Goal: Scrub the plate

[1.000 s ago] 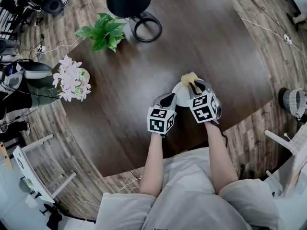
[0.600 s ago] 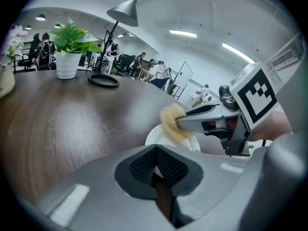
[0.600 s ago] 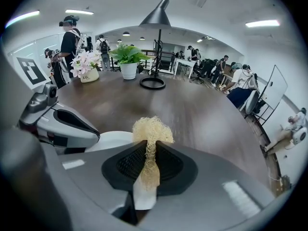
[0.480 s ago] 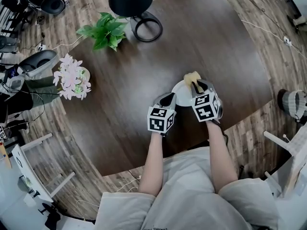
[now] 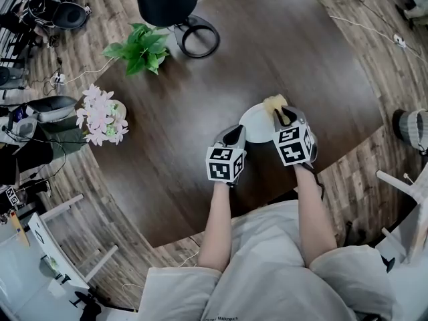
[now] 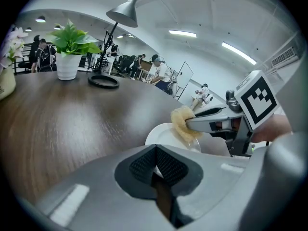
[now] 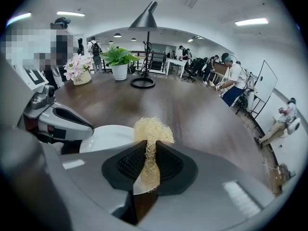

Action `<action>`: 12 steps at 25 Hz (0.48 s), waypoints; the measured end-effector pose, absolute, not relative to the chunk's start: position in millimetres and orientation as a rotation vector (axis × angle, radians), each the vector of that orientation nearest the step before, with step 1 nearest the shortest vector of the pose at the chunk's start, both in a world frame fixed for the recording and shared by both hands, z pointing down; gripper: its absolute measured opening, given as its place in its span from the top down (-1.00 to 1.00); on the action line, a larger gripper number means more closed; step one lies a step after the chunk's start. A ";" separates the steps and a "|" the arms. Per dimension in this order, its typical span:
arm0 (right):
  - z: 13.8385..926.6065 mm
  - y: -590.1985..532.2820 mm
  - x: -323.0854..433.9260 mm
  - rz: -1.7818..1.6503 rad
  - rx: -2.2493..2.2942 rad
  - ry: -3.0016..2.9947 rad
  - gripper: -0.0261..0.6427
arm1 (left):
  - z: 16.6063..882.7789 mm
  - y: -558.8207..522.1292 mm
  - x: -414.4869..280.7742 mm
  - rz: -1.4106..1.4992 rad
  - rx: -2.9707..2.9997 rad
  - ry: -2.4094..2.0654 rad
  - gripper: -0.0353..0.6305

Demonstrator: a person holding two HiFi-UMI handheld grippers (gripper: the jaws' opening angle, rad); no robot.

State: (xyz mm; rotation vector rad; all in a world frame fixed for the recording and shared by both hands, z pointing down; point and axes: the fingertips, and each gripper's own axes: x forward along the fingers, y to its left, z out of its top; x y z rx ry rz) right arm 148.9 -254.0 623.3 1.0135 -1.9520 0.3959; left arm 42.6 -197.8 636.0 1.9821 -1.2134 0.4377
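A white plate (image 5: pixel 255 123) lies on the dark wooden table (image 5: pixel 301 52) near its front edge. My left gripper (image 5: pixel 234 136) is at the plate's near-left rim, and its jaws are shut on that rim (image 6: pixel 161 134). My right gripper (image 5: pixel 279 117) reaches over the plate's right side, shut on a yellow fibrous scrubber (image 5: pixel 274 101). The scrubber (image 7: pixel 151 129) sticks out past the right gripper's (image 7: pixel 150 153) pads, above the far right rim of the plate (image 7: pixel 108 136). In the left gripper view the scrubber (image 6: pixel 183 124) hangs just over the plate.
A potted green plant (image 5: pixel 140 45) and a black lamp with a ring base (image 5: pixel 197 39) stand at the table's far side. A vase of pink flowers (image 5: pixel 100 116) is at the left edge. White chairs (image 5: pixel 67 246) stand on the floor around.
The plate and both grippers sit slightly further right in the head view. Each gripper keeps its hold, and the scrubber stays at the plate's far right rim.
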 end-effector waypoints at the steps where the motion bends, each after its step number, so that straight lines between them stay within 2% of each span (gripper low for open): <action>1: 622.5 -254.0 150.7 0.398 1.022 -1.952 0.68 | 636.1 -197.9 42.2 0.438 1.982 -1.213 0.89; 12: 612.9 -242.3 167.2 0.417 1.078 -1.930 0.68 | 634.3 -199.0 42.0 0.432 1.980 -1.220 0.89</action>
